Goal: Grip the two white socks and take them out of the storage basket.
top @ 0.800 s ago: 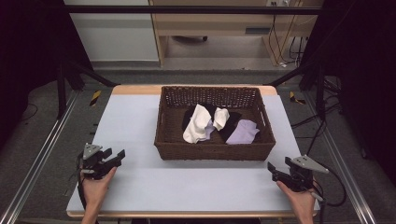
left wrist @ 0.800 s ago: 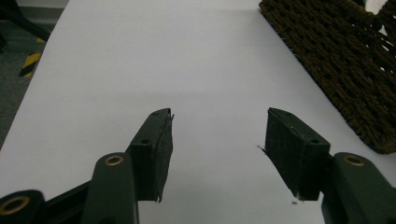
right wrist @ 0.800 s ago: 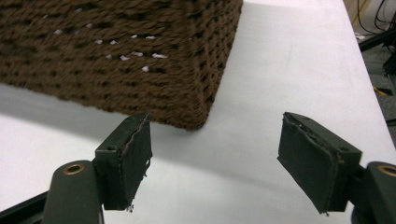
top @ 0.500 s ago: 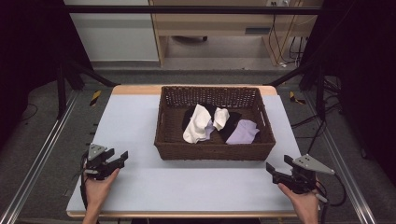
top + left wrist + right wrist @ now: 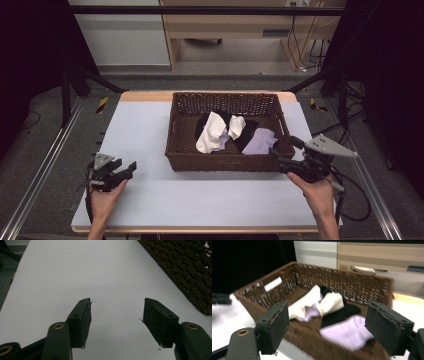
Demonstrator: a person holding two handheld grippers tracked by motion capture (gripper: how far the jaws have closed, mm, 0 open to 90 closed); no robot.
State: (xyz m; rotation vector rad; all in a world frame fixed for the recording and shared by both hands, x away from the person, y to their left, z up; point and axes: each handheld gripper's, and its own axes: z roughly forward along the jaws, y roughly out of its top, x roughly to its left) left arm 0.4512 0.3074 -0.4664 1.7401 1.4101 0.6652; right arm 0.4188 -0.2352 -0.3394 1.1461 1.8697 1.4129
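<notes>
Left gripper (image 5: 131,167) rests on the worktop (image 5: 145,135), fingers wide, nothing between them. The brown basket (image 5: 225,162) holds white, black and lilac cloths (image 5: 258,141); no legible writing. Right gripper (image 5: 276,157) is beside its right corner, fingers wide, empty.

light: bright tabletop, dark surroundings; blur: right gripper view smeared; left sharp
</notes>
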